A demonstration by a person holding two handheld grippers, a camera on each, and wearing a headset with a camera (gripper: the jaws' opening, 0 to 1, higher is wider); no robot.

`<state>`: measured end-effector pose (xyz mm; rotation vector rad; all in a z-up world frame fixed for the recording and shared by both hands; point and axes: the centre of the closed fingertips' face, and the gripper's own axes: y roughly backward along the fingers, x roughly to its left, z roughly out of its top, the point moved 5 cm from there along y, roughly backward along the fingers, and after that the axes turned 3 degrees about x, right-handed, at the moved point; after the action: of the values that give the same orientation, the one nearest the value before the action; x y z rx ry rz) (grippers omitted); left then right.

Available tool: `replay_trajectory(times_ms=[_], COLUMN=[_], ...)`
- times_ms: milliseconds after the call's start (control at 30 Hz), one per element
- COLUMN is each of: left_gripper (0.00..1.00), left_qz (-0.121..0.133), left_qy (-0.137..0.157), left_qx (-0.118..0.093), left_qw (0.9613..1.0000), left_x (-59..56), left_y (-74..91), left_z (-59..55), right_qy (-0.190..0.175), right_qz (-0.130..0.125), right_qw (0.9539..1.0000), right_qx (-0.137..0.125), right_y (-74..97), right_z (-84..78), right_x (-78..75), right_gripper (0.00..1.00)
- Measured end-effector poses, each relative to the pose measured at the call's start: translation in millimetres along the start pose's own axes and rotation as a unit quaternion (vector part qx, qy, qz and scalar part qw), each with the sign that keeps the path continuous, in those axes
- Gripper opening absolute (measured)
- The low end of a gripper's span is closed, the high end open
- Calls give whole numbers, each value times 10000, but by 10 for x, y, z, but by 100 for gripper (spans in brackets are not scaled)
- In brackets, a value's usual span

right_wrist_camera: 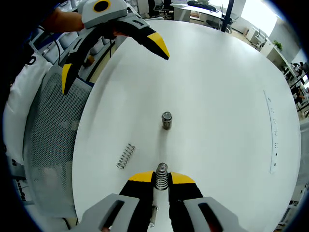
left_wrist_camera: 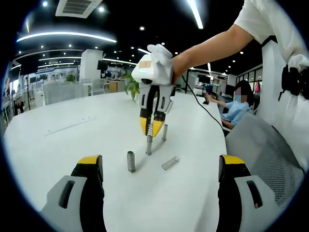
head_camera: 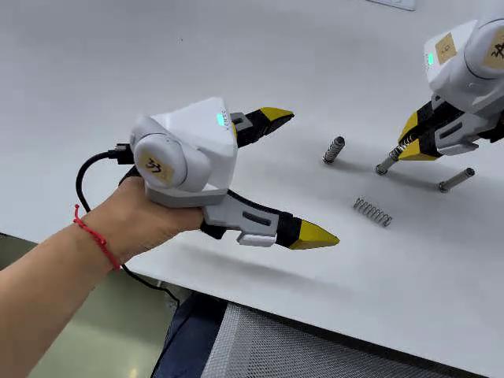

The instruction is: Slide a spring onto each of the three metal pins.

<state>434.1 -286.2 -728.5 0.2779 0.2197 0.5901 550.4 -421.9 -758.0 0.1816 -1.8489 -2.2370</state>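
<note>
Nothing here reads with certainty. A tan sticker (head_camera: 157, 167) on the round white housing of the left gripper (head_camera: 311, 175) carries dark handwritten marks, perhaps two digits, but they are too skewed to make out. The right gripper (head_camera: 403, 151) bears two more of the kind, a body sticker (head_camera: 446, 49) on its white shell and an end sticker (head_camera: 498, 51) on its round cap, each with a dark scrawl too small to tell. In the left gripper view a tan label (left_wrist_camera: 145, 64) sits on the right gripper's shell, its writing lost to blur.
</note>
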Motion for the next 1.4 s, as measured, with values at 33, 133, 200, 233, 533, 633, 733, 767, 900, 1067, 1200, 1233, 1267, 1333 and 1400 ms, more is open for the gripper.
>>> replay_trajectory(times_ms=[33,133,200,233,533,633,733,767,900,1067,1200,1233,1267,1333,1400], left_gripper=[99,99,99,99,99,99,99,99,99,99,99,99,99,99,99], left_qz=[1,7,15,16,17,13,14,17,26,32,46,49,50,53,54], left_qy=[3,9,20,21,39,51,47,49,58,69,70,69,73,69,73], left_qx=[1,-5,-6,-6,-13,-16,-18,-12,-2,-3,-5,-2,-2,1,5], left_qw=[10000,10000,10000,10000,10000,10000,10000,10000,10000,10000,10000,10000,10000,10000,10000], left_x=[-1,3,12,14,25,21,20,21,27,33,36,36,35,33,30], left_y=[0,3,6,7,0,-3,-4,-4,0,12,19,20,22,24,27], left_z=[-3,-6,-13,-16,-25,-27,-27,-31,-45,-58,-59,-59,-59,-60,-61], right_qy=[1,-33,-35,-33,-73,-69,-52,-51,-27,-46,-76,-69,-72,-79,-76], right_qz=[5,8,17,21,32,26,11,11,-11,-23,-26,-28,-24,-20,-23], right_qw=[10000,10000,10000,10000,10000,10000,10000,10000,10000,10000,10000,10000,10000,10000,10000], right_qx=[4,-17,-13,-9,-4,-1,24,25,35,34,34,40,43,42,45], right_y=[-14,-22,-40,-52,-136,-162,-207,-226,-270,-310,-328,-331,-337,-349,-350], right_z=[-3,6,5,3,2,5,-6,-9,-12,-16,-15,-16,-17,-20,-16], right_x=[-2,-7,-4,-2,30,47,39,33,23,27,42,42,39,37,37], right_gripper=[8,8,8,8,8,8,8,8,8,8,8,8,8,8,8])
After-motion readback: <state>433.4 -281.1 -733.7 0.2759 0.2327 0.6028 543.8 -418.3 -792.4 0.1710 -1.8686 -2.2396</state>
